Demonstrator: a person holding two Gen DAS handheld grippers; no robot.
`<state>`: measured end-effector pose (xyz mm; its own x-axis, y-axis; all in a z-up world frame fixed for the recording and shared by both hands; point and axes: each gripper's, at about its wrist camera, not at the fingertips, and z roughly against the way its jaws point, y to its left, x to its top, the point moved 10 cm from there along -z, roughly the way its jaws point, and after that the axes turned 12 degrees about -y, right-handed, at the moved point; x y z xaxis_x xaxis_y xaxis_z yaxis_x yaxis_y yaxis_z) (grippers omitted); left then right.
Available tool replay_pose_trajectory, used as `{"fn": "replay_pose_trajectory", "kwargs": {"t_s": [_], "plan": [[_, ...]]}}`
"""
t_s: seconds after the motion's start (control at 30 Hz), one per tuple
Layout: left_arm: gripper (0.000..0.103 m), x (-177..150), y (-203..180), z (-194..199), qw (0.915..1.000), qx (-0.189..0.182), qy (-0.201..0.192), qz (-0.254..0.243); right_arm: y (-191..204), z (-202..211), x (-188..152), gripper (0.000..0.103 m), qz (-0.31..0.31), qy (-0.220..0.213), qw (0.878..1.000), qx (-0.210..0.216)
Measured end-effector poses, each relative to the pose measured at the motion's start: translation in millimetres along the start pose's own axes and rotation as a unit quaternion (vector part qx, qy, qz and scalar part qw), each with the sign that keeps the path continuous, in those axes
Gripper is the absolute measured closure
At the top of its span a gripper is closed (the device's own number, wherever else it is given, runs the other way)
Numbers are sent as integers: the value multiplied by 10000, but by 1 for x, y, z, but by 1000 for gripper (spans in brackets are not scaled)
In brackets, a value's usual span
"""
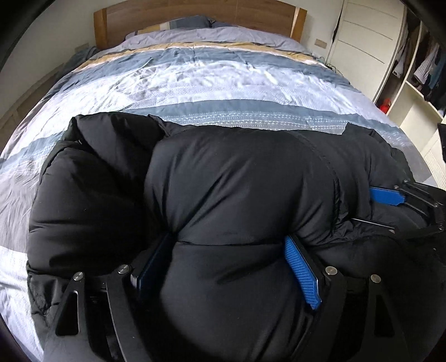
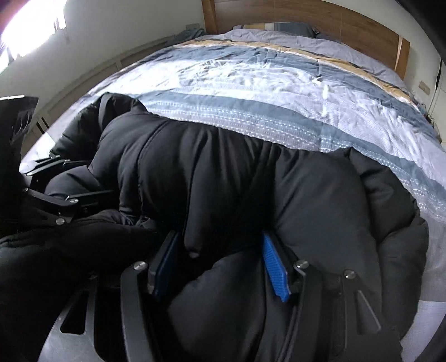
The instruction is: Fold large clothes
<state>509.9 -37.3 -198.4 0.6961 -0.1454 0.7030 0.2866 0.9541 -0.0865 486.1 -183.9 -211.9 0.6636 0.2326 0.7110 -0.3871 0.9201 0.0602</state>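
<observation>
A bulky black puffer jacket (image 1: 237, 178) lies bunched across the near part of the striped duvet (image 1: 195, 78). In the left wrist view my left gripper (image 1: 228, 239) pinches a thick roll of the jacket, and the fabric bulges out between its blue pads (image 1: 302, 273). My right gripper (image 1: 376, 208) bites into the jacket's right side there. The right wrist view shows that gripper (image 2: 220, 236) shut on a fold of the jacket (image 2: 306, 195), blue pad (image 2: 274, 267) pressed into it. The left gripper (image 2: 80, 178) shows at the left, its fingertips buried in fabric.
The bed carries a blue, white and tan striped duvet up to a wooden headboard (image 1: 195, 14) with pillows (image 1: 192, 22). A white wardrobe (image 1: 362, 41) and open shelves with hanging clothes (image 1: 423, 69) stand at the right. A bright window (image 2: 28, 27) is at the left.
</observation>
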Motion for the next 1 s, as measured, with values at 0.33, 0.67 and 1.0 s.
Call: {"fn": "replay_pose_trajectory", "kwargs": {"t_s": [0.33,0.67,1.0], "plan": [[23,-15,-28,74,9986,54,-322,-411,16,90,-25,46,-99,-143,9993,327],[21,-41,-27,53,9992,149,-270,-257,7,74,-66,45,-477,-302,9983,168],[21,-47,-30,91,9971,504,-530,-223,11,98,-68,45,-675,-258,9974,-34]]}}
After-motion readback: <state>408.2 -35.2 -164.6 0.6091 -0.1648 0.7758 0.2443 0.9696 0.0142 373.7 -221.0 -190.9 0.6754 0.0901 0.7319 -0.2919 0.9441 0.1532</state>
